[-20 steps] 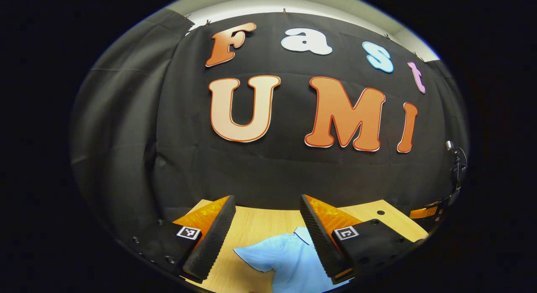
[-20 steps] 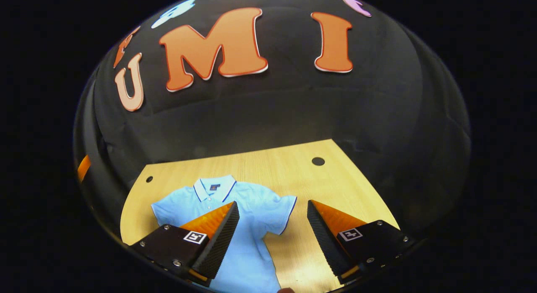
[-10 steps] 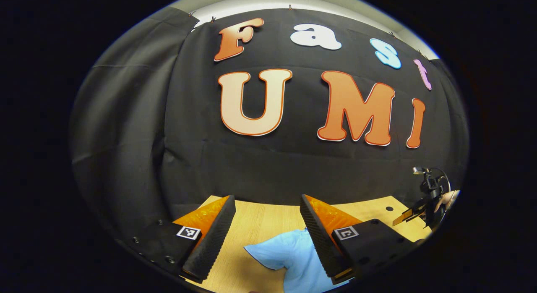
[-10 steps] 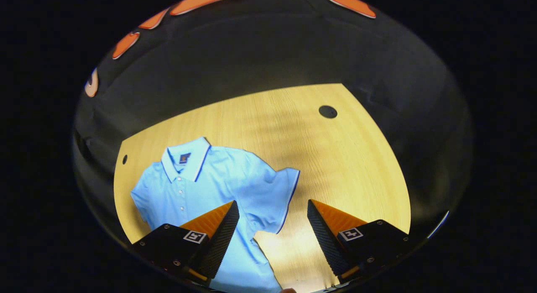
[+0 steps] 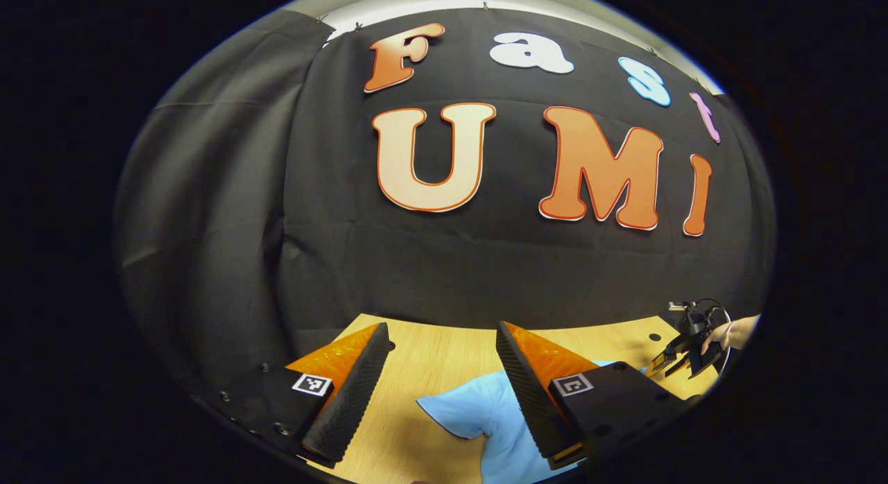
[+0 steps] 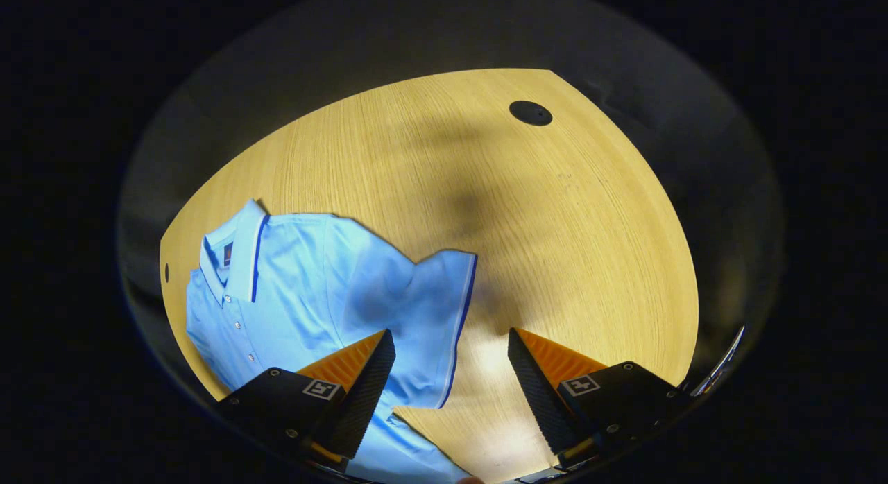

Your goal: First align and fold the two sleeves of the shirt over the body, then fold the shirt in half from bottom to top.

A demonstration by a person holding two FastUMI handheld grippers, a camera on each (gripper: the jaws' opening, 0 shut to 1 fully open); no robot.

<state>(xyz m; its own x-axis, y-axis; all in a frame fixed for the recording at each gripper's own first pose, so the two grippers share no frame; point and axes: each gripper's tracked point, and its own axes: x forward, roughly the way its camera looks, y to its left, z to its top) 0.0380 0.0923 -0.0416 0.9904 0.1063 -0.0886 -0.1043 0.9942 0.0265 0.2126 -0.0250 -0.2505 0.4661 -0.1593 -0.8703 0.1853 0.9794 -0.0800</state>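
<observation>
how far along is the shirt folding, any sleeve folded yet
Nothing is folded yet: the shirt lies flat on the table with its collar showing and the sleeve spread out to the side. In hand: the right gripper hangs open just above that sleeve's hem, and the left gripper is open over the other sleeve. Left: both sleeve folds, then the bottom-to-top fold.

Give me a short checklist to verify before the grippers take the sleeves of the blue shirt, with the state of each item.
1. Right gripper jaws open: ok.
2. Left gripper jaws open: ok.
3. Shirt lies flat on the table: ok.
4. Sleeve lies between the right gripper's fingers: ok.
5. Other sleeve lies between the left gripper's fingers: ok.
6. Fingers touch cloth: cannot tell.
</observation>
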